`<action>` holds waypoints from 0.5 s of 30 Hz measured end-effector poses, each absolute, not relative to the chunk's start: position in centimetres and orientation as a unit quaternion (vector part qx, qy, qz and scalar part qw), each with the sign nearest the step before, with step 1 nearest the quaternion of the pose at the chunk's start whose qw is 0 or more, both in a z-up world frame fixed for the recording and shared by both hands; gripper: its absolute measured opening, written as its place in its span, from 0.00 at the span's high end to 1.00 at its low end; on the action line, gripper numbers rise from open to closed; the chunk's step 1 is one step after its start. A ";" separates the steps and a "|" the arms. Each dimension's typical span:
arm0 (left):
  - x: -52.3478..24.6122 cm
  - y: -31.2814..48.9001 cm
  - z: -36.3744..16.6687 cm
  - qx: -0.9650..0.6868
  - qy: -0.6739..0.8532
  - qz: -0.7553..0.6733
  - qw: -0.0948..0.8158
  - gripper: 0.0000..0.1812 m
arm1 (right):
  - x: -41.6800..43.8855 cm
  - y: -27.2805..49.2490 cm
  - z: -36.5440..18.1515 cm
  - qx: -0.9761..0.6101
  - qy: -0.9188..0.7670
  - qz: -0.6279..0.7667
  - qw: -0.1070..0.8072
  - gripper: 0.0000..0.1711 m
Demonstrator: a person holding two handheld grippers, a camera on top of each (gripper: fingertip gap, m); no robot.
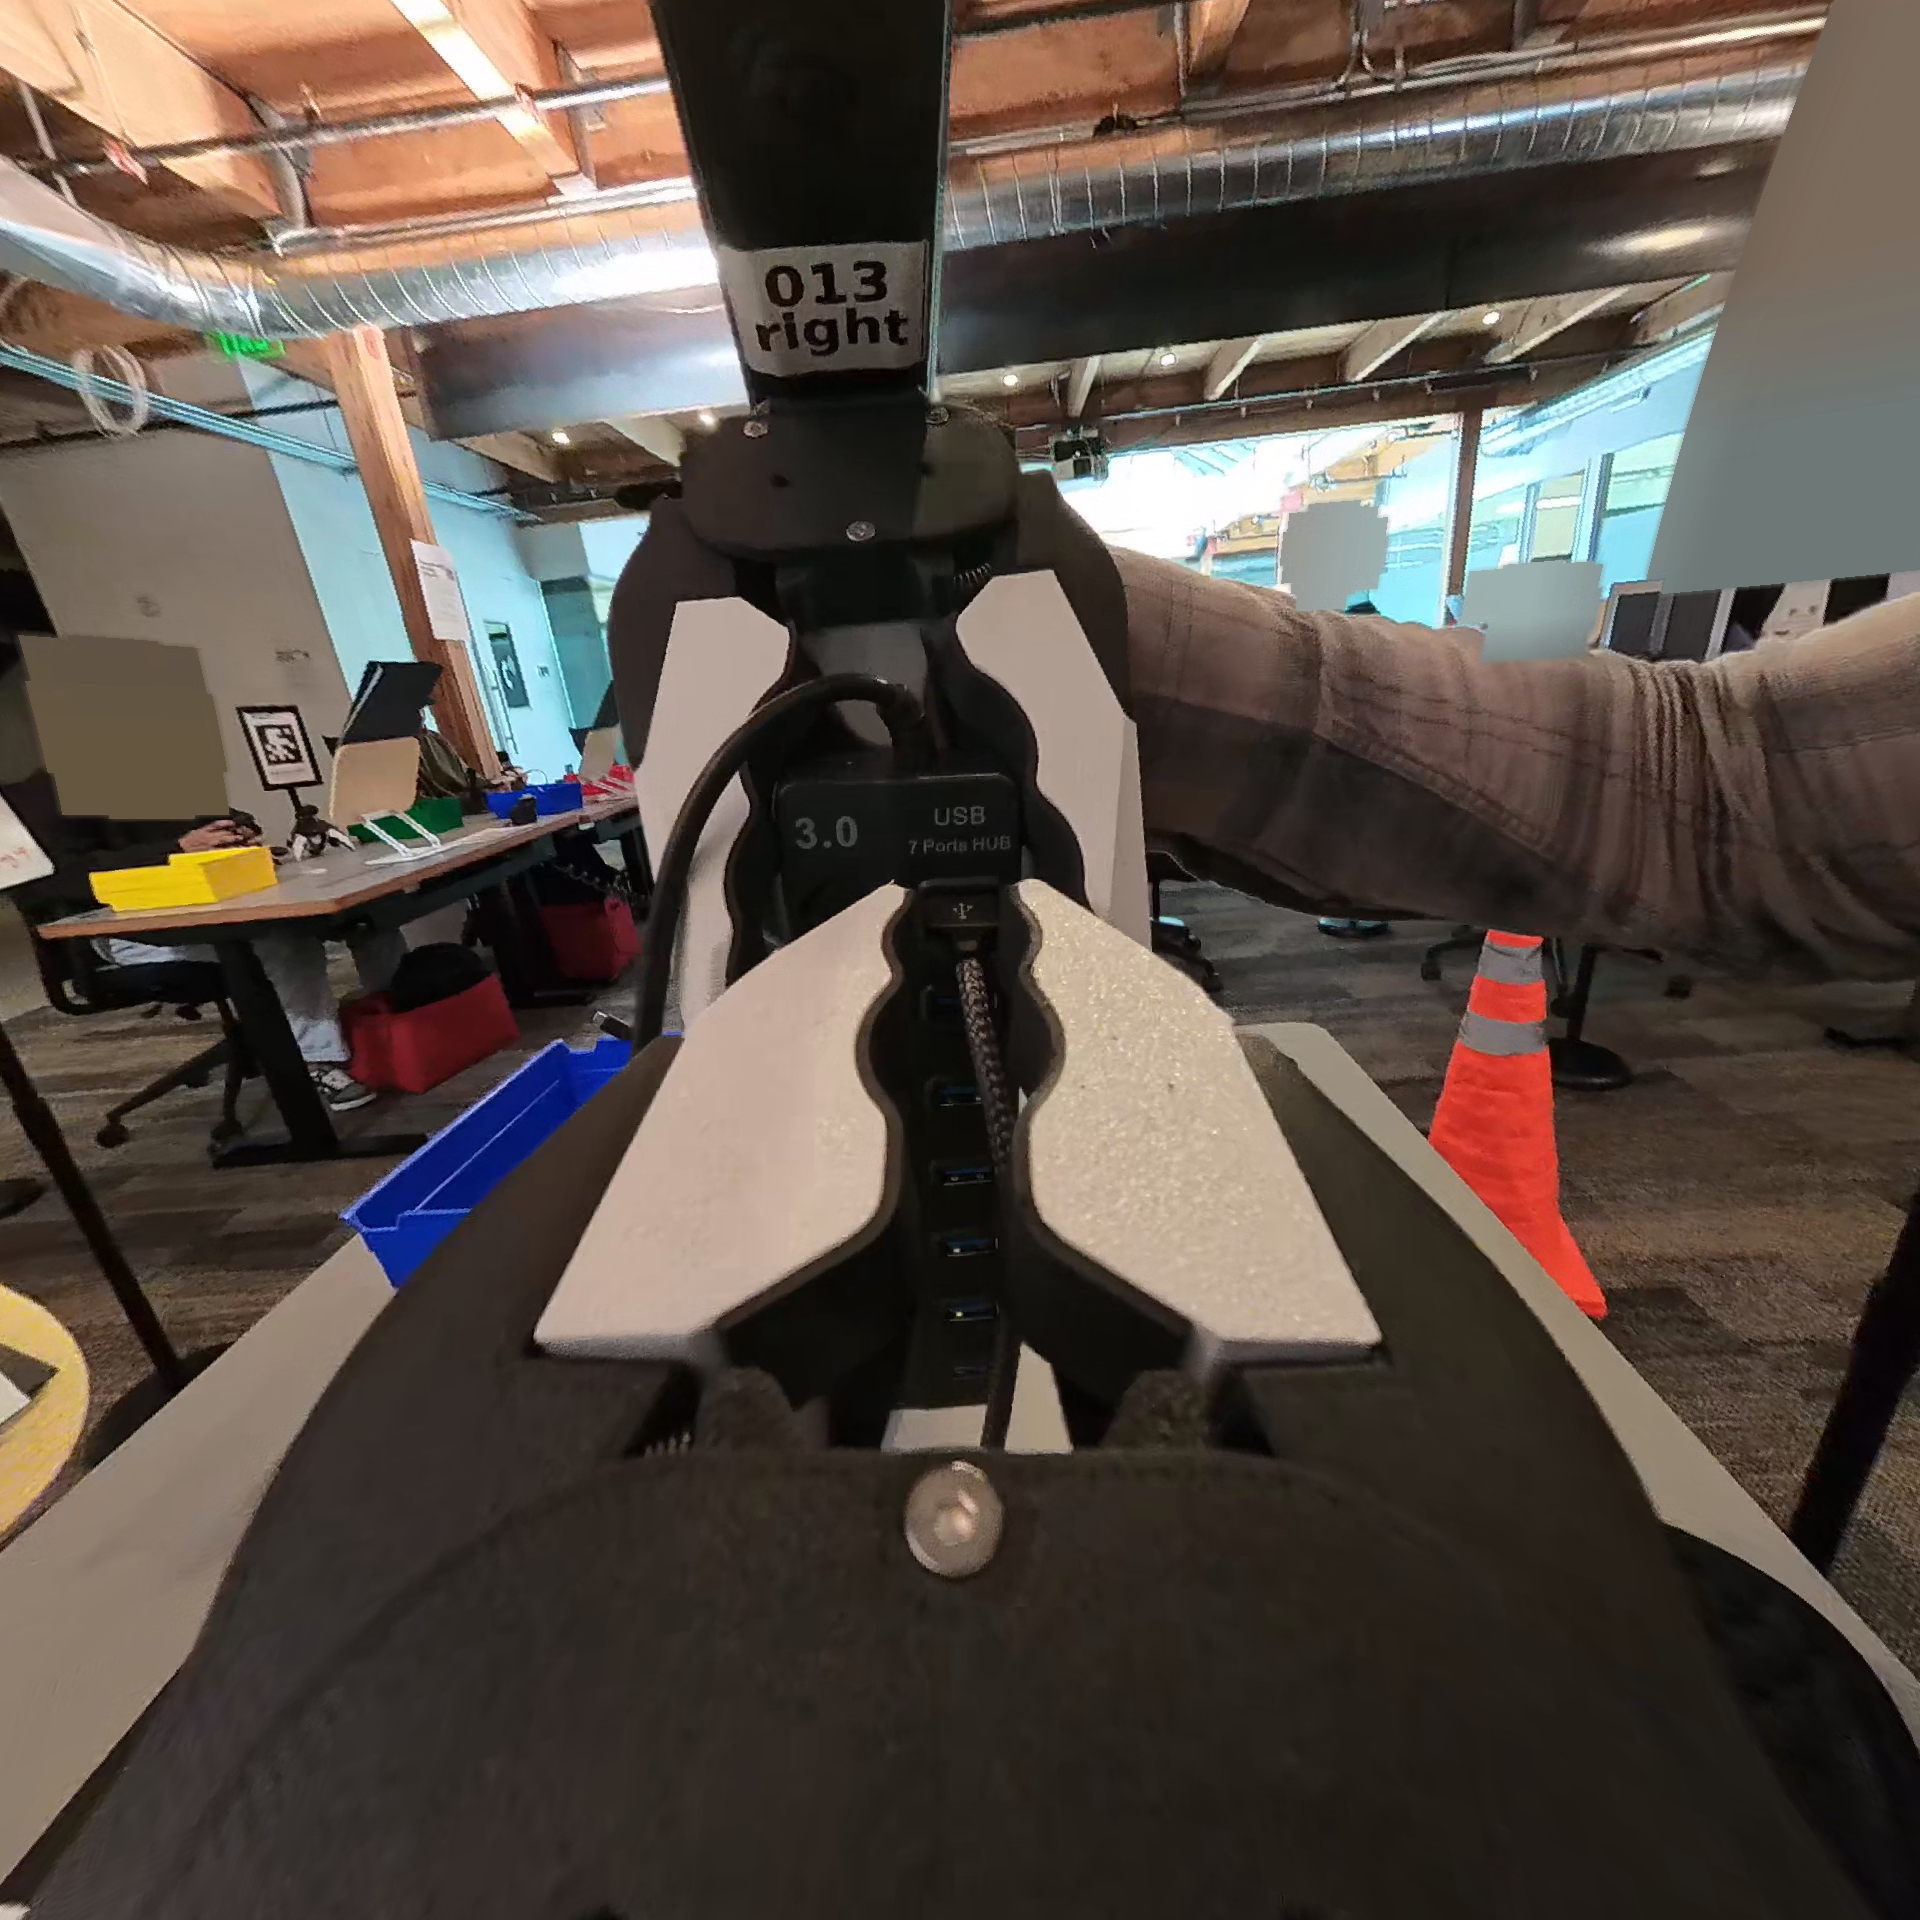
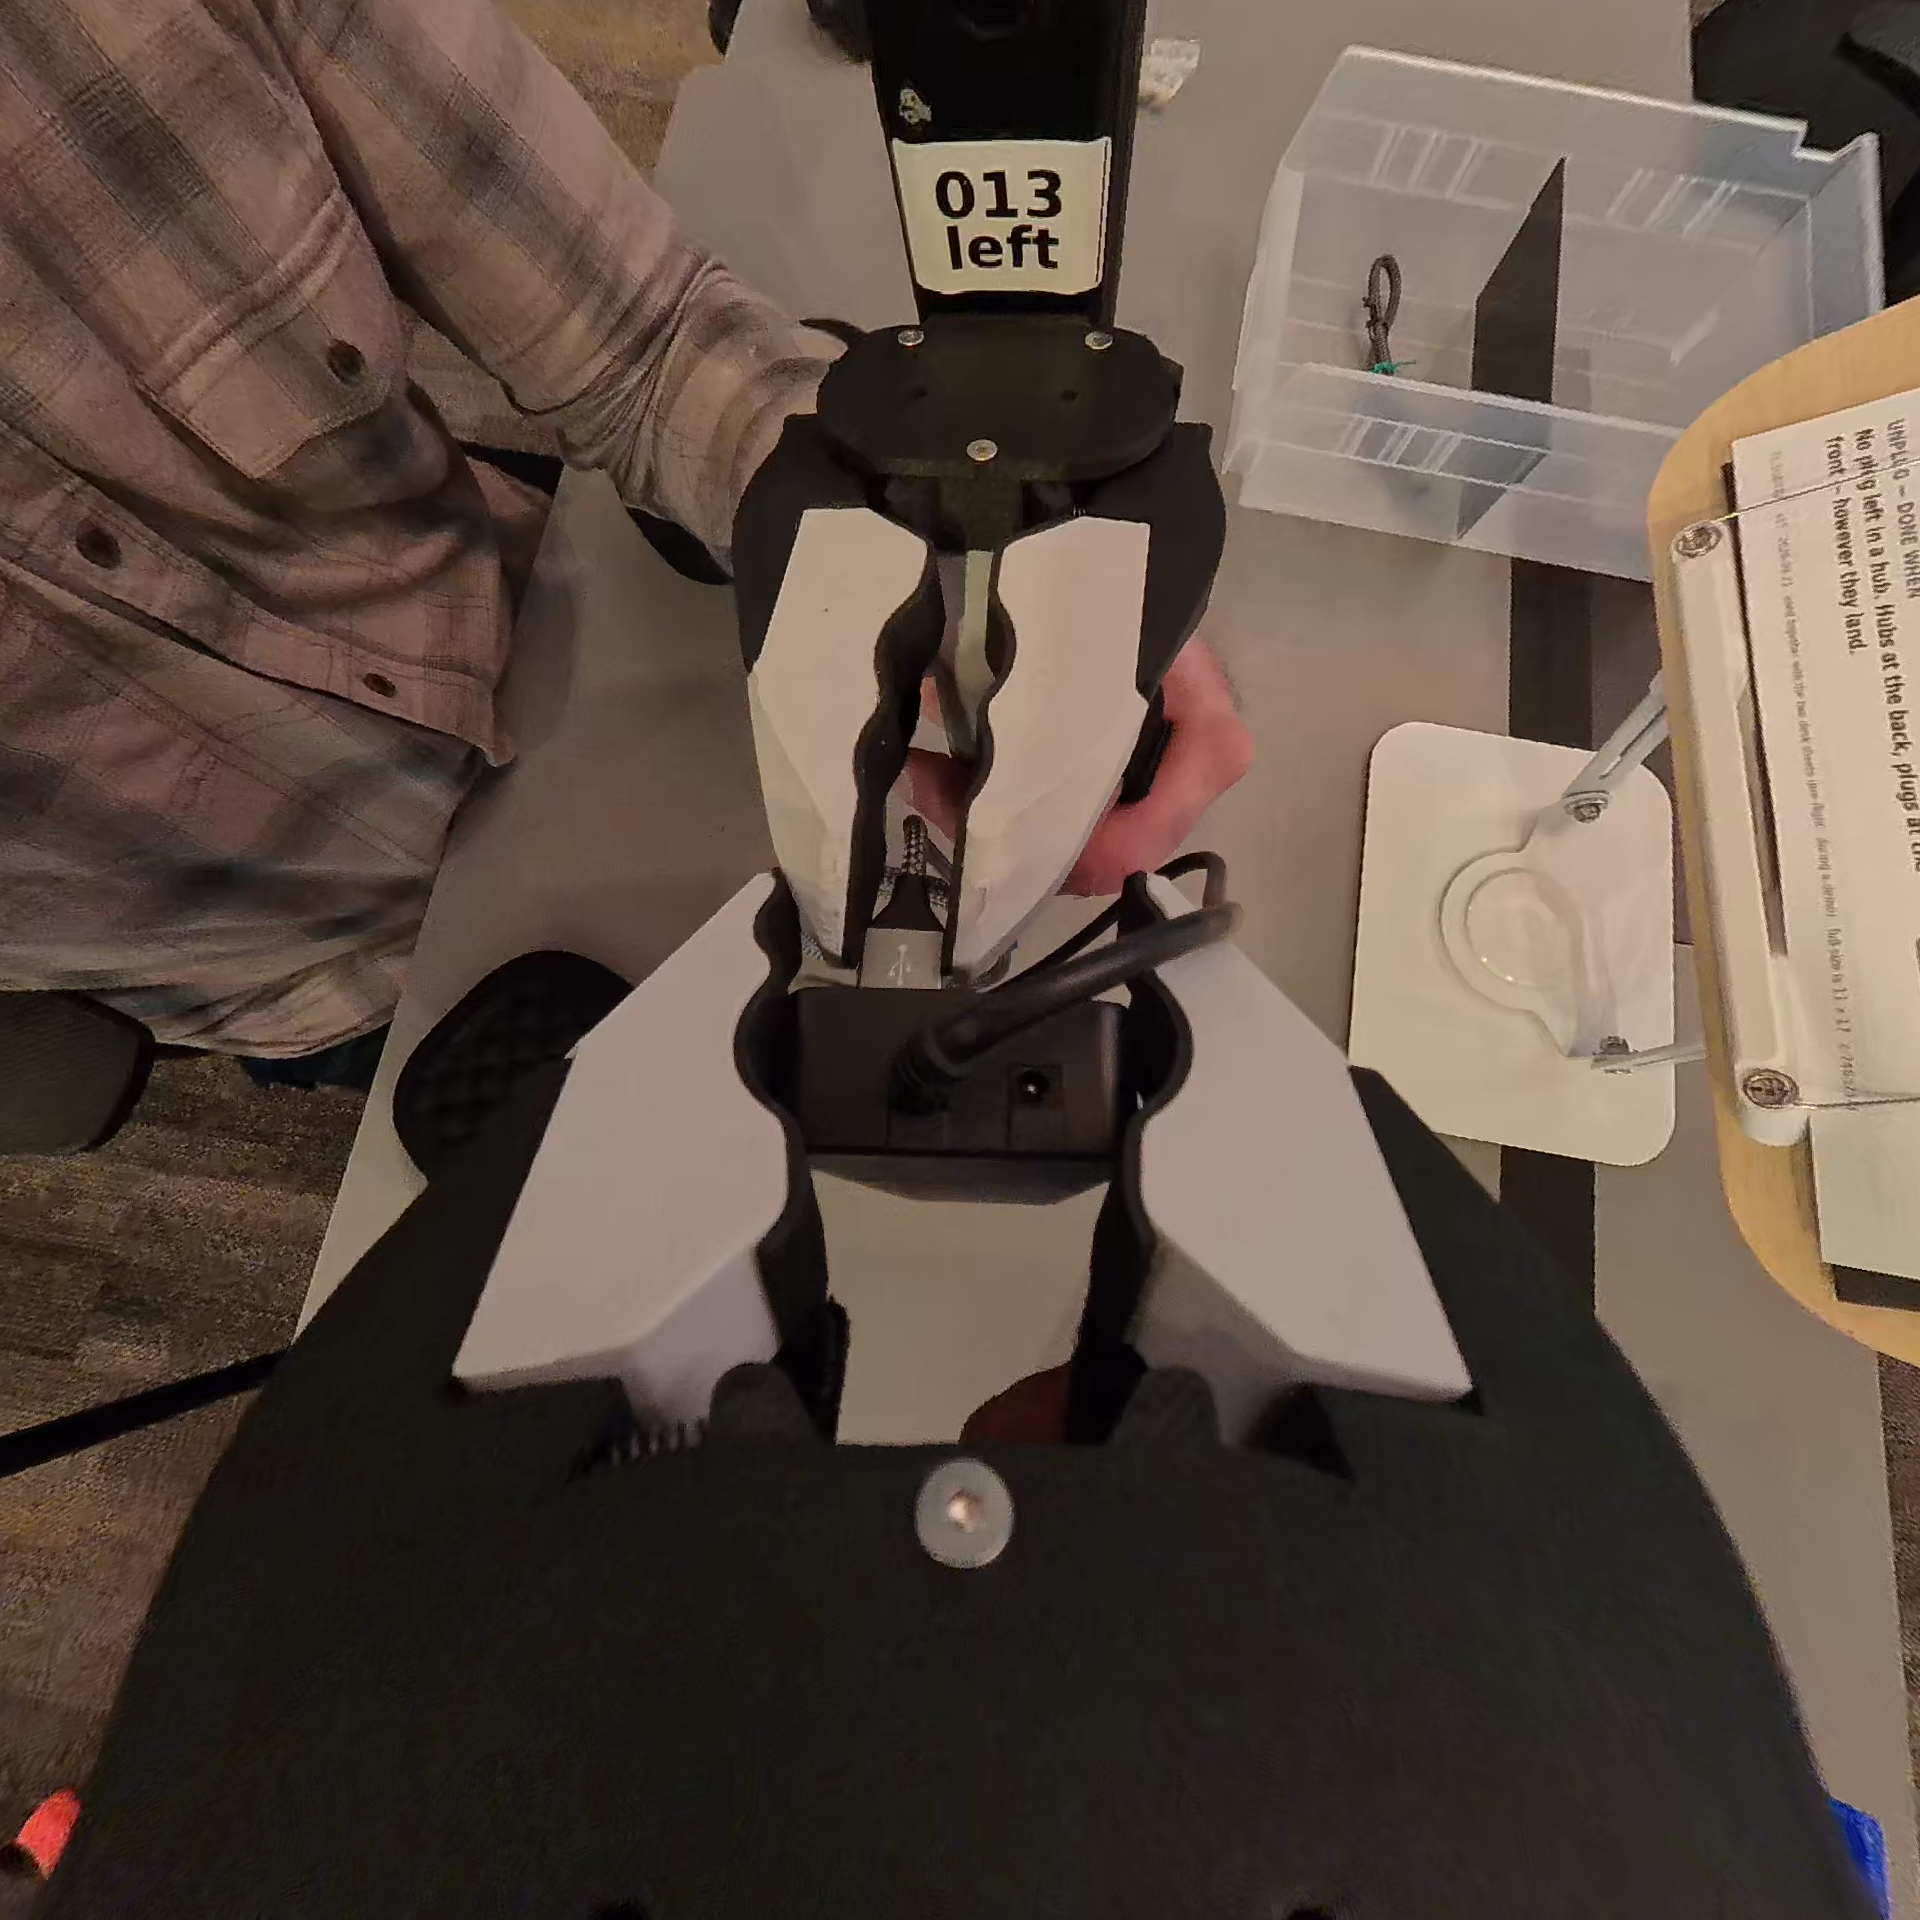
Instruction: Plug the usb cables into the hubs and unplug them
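The left tool [image 1: 961, 914] has its 2 white fingers [image 1: 769, 1122] pressed close together around a USB plug [image 1: 961, 912] on a braided cable [image 1: 982, 1049]. The plug sits at the end port of a long black USB hub [image 1: 894, 831], right beside the hub's printed end. The cable runs back toward the camera through the narrow gap between the fingers, lying over a row of blue ports on the hub's face.

The right tool [image 2: 951, 1070] faces the left one from the far side. Its fingers [image 2: 665, 1164] are clamped on the end of the hub [image 2: 961, 1081], 1 finger on each side. In the right wrist view this end shows a thick black cord [image 2: 1091, 977] plugged in and curving off to the right, with a small round socket next to it. Just past the hub, the left tool [image 2: 902, 951] points down with the grey plug [image 2: 899, 956] gripped at its fingertips, touching the hub's far edge. A hand [image 2: 1153, 790] shows behind that tool, and a plaid sleeve [image 2: 260, 468] fills the left of the view.

Everything is held above a grey tabletop [image 2: 623, 727]. On it, to the right, stands a clear plastic bin [image 2: 1558, 312] with a black divider and 1 small coiled cable [image 2: 1382, 312] inside. Nearer lies a white stand base [image 2: 1496, 1039] carrying a printed sheet on a wooden board [image 2: 1704, 831].

In the left wrist view, a blue bin [image 1: 468, 1164] sits at the tabletop's left edge, and an orange cone [image 1: 1507, 1112] stands on the carpet to the right.
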State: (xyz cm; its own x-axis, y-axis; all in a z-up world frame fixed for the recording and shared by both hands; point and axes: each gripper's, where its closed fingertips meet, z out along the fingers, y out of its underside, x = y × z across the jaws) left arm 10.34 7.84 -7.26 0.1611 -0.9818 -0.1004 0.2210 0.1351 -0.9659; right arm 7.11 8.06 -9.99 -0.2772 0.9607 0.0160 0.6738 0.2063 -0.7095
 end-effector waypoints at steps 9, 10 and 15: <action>6.5 7.5 -4.7 -0.397 0.453 -0.457 0.655 0.90 | 6.9 9.3 -11.6 -0.574 -0.714 0.299 0.266 0.64; 5.9 7.7 -4.4 -0.398 0.453 -0.455 0.655 0.91 | 6.6 9.3 -12.2 -0.576 -0.711 0.303 0.266 0.64; 4.0 10.0 -5.0 -0.439 0.463 -0.396 0.660 0.91 | 4.4 9.2 -15.2 -0.581 -0.701 0.312 0.272 0.64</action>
